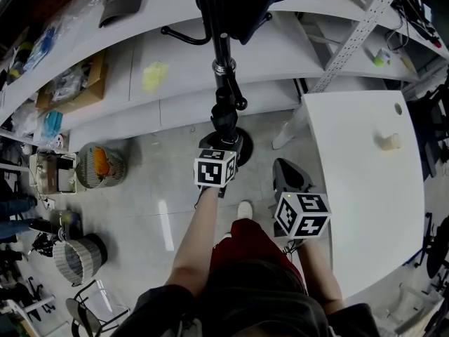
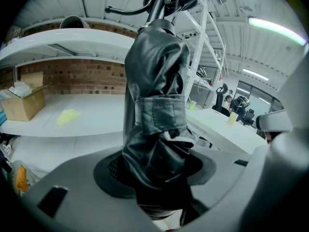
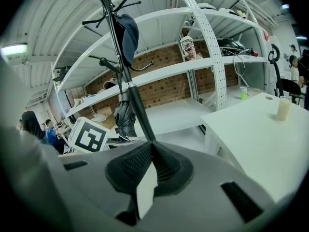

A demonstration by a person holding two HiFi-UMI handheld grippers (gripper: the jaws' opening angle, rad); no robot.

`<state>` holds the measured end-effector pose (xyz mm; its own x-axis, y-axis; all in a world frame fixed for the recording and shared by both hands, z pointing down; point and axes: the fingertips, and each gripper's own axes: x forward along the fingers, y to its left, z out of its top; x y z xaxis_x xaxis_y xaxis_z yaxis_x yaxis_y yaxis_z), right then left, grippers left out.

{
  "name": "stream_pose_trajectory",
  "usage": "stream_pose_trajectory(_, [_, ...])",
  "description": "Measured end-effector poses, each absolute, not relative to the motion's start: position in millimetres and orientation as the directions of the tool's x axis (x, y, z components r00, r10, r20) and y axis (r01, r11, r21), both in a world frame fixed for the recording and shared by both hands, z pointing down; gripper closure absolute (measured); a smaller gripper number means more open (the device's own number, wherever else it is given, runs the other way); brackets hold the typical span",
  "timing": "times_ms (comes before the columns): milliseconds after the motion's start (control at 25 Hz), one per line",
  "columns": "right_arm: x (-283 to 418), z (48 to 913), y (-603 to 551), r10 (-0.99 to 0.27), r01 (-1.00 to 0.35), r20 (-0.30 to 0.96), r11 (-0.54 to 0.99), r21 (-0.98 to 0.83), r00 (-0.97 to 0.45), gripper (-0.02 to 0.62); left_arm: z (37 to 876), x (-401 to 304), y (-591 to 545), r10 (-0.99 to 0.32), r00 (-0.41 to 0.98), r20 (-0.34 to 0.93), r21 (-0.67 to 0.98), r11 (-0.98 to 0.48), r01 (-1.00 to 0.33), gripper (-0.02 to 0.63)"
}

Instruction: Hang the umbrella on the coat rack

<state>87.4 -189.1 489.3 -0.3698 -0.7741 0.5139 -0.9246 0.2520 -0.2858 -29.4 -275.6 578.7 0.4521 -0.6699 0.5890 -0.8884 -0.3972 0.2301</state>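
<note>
Black folded umbrella [image 2: 157, 115] hangs upright against the pole of the coat rack [image 3: 139, 112], below its hooks. Its lower end sits between the spread jaws of the left gripper [image 2: 155, 173], whose pads stand loose on either side without squeezing it. Right gripper [image 3: 150, 146], right of the coat rack, is empty, jaws pressed together.

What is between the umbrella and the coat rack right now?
Nothing visible. The folded umbrella stands between the left hand-held gripper's open jaws, right against the coat rack's pole, its top up by the lower hooks. The cap hangs higher, clear of it.
</note>
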Motion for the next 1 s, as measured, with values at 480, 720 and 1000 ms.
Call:
stream_pose_trajectory(480, [83, 489, -185, -0.773, -0.928, 0.520, 0.245, -0.283, -0.362, 0.577, 583, -35, -272, -0.656, 0.458, 0.600, 0.270, -0.372, -0.888, 0.339])
stream_pose_trajectory(720, [80, 492, -182, -0.770, -0.928, 0.526, 0.243, -0.284, -0.362, 0.577, 589, -43, -268, -0.652, 0.449, 0.611, 0.289, -0.344, -0.893, 0.321])
stream_pose_trajectory(1000, [77, 493, -181, -0.766, -0.927, 0.528, 0.247, -0.282, -0.365, 0.577, 602, -56, -256, -0.641, 0.436, 0.631, 0.310, -0.307, -0.900, 0.321])
